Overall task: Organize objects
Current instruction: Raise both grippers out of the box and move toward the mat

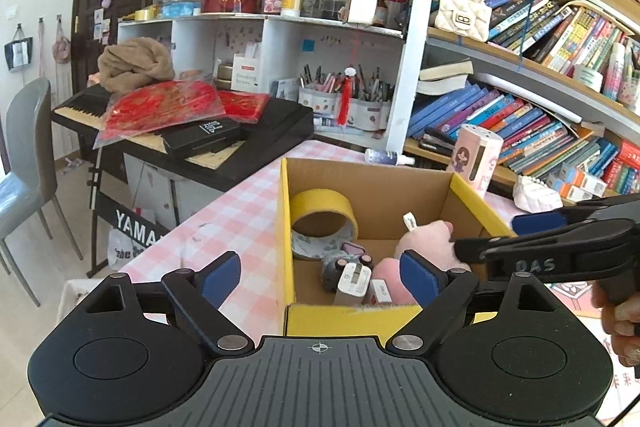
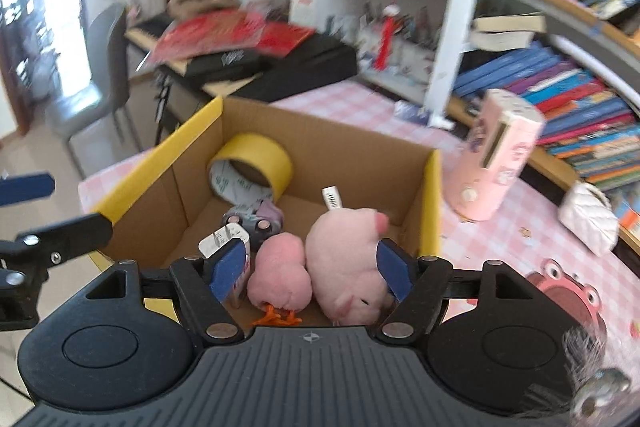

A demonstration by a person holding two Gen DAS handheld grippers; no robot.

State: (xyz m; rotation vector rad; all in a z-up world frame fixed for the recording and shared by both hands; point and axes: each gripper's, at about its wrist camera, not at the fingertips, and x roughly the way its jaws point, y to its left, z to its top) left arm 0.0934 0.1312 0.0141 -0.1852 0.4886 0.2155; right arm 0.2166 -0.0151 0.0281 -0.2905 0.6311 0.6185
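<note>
The right tool, jaws apart, hangs over the pink plush toys in the cardboard box; the left tool, also apart, waits nearer.

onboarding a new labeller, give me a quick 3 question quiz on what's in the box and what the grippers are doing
1. True or false: the yellow tape roll lies outside the cardboard box.
2. Which gripper is over the pink plush toy? A left gripper B right gripper
3. Fill in: both grippers' jaws are ____.

Key: 1 false, it is inside the box. 2 B. 3 open, holding nothing.
</note>
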